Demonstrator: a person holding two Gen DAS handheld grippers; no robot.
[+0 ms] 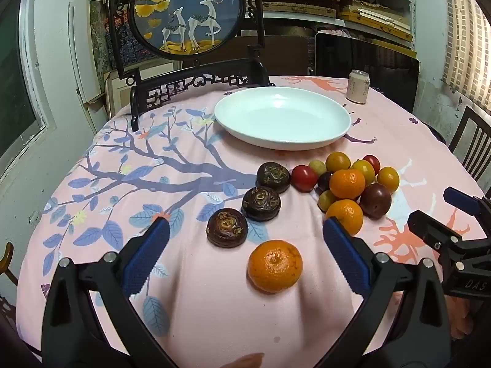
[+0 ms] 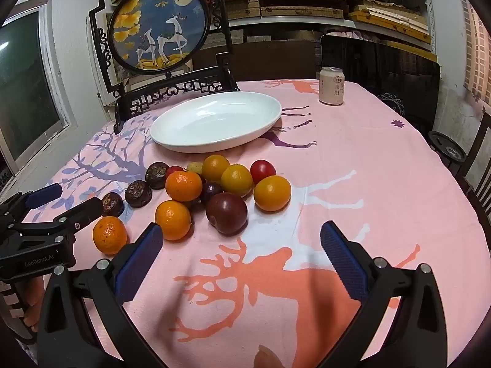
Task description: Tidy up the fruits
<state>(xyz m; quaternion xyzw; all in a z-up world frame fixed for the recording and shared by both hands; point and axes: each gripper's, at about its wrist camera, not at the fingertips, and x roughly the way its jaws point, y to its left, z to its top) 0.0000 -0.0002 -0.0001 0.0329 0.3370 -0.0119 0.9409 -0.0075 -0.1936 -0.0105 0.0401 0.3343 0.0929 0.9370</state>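
A white plate (image 1: 282,116) (image 2: 214,122) stands bare at the back of the pink tablecloth. In front of it lies a heap of fruit: tangerines, a dark plum (image 1: 376,204) (image 2: 226,212), yellow and red small fruits. Three dark brown water chestnuts (image 1: 261,203) (image 2: 138,193) run in a line to the left. One tangerine (image 1: 274,265) (image 2: 110,238) lies apart, nearest me. My left gripper (image 1: 245,233) (image 2: 66,199) is open, its fingers straddling that tangerine from above without touching. My right gripper (image 2: 241,230) (image 1: 435,205) is open over bare cloth, right of the heap.
A drink can (image 1: 358,86) (image 2: 331,86) stands at the back right. A carved dark stand with a round deer picture (image 1: 187,9) (image 2: 156,27) rises behind the plate. Dark chairs (image 1: 472,144) flank the table's right side. Shelves fill the back wall.
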